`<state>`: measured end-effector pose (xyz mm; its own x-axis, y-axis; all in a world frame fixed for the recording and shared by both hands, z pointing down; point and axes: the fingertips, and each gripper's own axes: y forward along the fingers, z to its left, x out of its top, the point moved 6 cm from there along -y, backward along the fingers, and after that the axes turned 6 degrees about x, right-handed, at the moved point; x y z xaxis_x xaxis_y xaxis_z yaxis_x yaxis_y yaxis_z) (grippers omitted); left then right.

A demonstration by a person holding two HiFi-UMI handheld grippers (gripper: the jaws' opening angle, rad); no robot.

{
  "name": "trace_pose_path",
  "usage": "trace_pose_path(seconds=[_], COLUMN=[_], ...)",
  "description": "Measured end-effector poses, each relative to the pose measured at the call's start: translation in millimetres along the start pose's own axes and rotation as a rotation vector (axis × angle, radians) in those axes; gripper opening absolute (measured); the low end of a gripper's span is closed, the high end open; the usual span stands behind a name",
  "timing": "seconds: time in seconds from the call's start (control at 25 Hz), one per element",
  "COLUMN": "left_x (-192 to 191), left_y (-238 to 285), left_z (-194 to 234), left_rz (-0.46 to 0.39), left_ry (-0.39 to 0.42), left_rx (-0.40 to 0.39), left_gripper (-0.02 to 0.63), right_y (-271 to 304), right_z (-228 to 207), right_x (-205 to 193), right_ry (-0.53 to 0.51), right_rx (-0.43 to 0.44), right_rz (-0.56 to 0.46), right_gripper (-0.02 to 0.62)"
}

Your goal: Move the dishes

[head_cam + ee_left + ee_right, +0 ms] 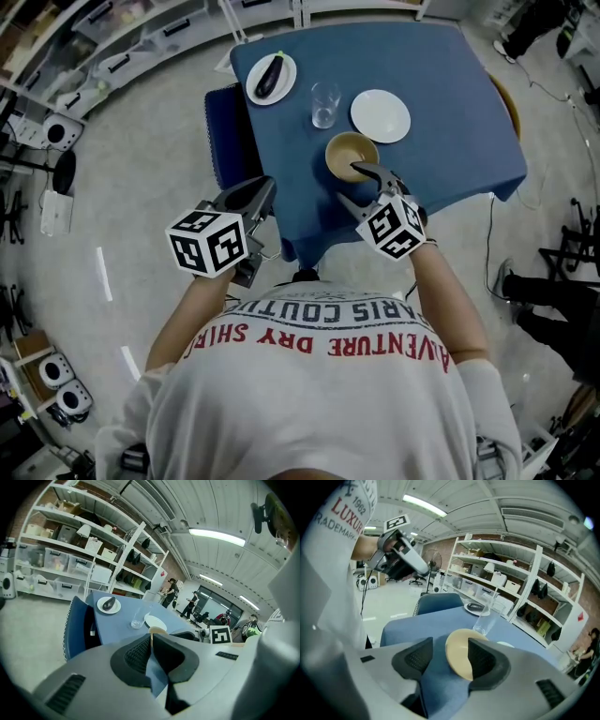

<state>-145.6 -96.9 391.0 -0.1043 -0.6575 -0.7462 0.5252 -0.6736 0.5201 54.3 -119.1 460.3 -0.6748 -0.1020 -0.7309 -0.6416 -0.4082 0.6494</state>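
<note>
A tan bowl (pixel 347 150) (pixel 457 660) sits on the blue-clothed table (pixel 441 84), near its front edge. My right gripper (pixel 359 186) (pixel 449 644) is open at the bowl's near rim. One jaw reaches over the inside of the bowl and the other stays outside, with the rim between them and no pad pressing on it. Behind the bowl are a clear glass (pixel 324 103) (pixel 484 620), an empty white plate (pixel 381 115) (pixel 155 622), and a plate holding a dark oblong thing (pixel 271 77) (pixel 108 604). My left gripper (pixel 258 192) (pixel 151 637) is shut and empty, off the table's near left corner.
A blue chair (pixel 225 131) (pixel 77 625) stands against the table's left side. Shelves with boxes (pixel 70 541) line the far wall. Stands and cables (pixel 577 244) lie on the floor to the right. People stand far off in the left gripper view.
</note>
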Motion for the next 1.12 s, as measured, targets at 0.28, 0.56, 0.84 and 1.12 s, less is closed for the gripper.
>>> trace_pose_path(seconds=[0.28, 0.56, 0.84, 1.12], left_x=[-16, -23, -30, -34], left_y=[-6, -16, -34, -52], left_z=[-28, -73, -123, -164], left_rz=[0.006, -0.010, -0.037, -0.071], left_ry=[0.005, 0.054, 0.150, 0.214], left_rx=[-0.018, -0.069, -0.155, -0.239], left_gripper=[0.037, 0.037, 0.037, 0.037], right_y=[-58, -127, -173, -206], right_z=[-9, 12, 45, 62], right_x=[11, 16, 20, 20], right_ry=[0.303, 0.410, 0.442, 0.505], right_rx=[-0.042, -0.077, -0.007, 0.019], right_rz=[-0.280, -0.468, -0.590, -0.628], right_gripper=[0.238, 0.179, 0.055, 0.023])
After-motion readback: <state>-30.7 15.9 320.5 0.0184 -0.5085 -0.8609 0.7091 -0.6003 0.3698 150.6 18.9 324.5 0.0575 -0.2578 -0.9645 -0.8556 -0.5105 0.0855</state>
